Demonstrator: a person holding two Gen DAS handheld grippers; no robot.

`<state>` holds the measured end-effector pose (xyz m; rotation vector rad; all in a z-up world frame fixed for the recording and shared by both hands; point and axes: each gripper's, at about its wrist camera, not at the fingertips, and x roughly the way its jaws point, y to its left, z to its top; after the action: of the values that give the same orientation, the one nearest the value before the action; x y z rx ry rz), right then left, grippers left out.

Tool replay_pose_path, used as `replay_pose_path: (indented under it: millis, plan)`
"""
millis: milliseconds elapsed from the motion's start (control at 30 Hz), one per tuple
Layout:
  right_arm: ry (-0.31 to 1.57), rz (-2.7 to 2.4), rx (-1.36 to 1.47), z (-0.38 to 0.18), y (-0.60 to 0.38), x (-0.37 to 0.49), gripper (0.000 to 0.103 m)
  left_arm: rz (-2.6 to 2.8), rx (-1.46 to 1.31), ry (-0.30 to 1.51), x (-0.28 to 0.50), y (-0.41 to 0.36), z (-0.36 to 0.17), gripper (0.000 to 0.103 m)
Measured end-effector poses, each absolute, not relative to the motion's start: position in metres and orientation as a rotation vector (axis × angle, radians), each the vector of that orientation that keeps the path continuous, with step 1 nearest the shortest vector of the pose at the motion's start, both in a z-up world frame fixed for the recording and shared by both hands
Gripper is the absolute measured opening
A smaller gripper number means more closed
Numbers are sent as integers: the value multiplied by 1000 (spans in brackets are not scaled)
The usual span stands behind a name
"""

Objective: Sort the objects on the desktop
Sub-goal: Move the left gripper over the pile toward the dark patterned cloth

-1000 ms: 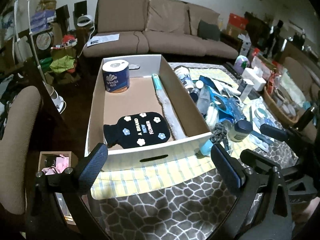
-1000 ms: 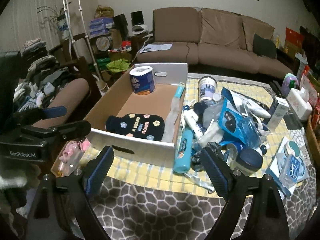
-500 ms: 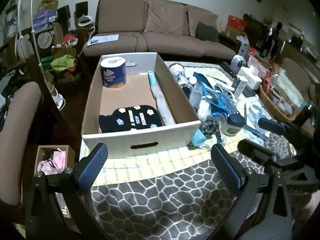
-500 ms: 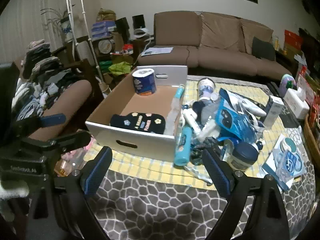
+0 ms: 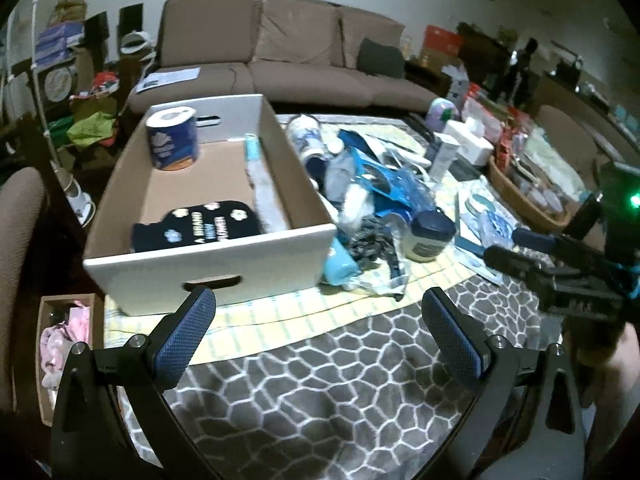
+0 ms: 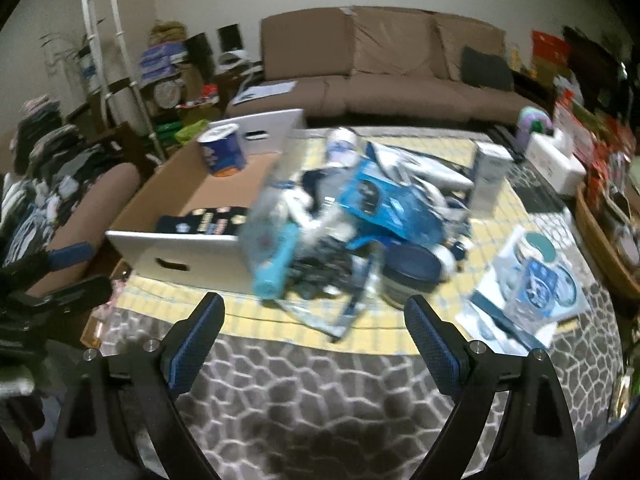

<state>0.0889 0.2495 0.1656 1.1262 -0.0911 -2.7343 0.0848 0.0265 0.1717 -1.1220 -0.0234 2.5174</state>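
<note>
A white cardboard box (image 5: 208, 256) stands on the table's left part. It holds a toilet roll (image 5: 173, 139), a black hot-water bottle cover (image 5: 200, 229) and a long pale tube (image 5: 260, 176). To its right lies a heap of objects: a teal bottle (image 5: 340, 266), a dark-lidded jar (image 5: 430, 236), blue packaging (image 5: 392, 184). My left gripper (image 5: 318, 320) is open and empty, before the box. My right gripper (image 6: 314, 320) is open and empty, before the heap (image 6: 352, 216); it also shows in the left wrist view (image 5: 516, 248).
A white carton (image 6: 490, 178), a tissue box (image 6: 554, 160) and a wicker basket (image 6: 600, 232) stand at the right. A flat packet with round tins (image 6: 536, 276) lies near the right gripper. A small box of pink cloth (image 5: 66, 340) sits below the table's left edge. A brown sofa (image 5: 280, 60) is behind.
Both grippers have drawn back and dropped lower; the box and heap look farther off. The right wrist view has swung to the right and is blurred. Nothing was picked up.
</note>
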Motion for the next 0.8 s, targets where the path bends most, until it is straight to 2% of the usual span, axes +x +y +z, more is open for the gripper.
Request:
replay_pose_path:
  millis: [367,600,633,733,800]
  plan:
    - [-232,-2774,1249,128,336,67,93,2405,-1144,65,77,85,136,103]
    - [-275,-2760,1257,111,359,41,93,2381,-1110,244,55,127,128,102]
    - [-279,-2757,1256,110,360,39,93,2373,-1111,272,49,134,126,100]
    - [-309,-2742,1239,105,366,36,93,2350,-1116,362,30,150,124,86]
    - [-319,-2749,1261,101,370,35,93,2325,-1138,418,13,162,120,73]
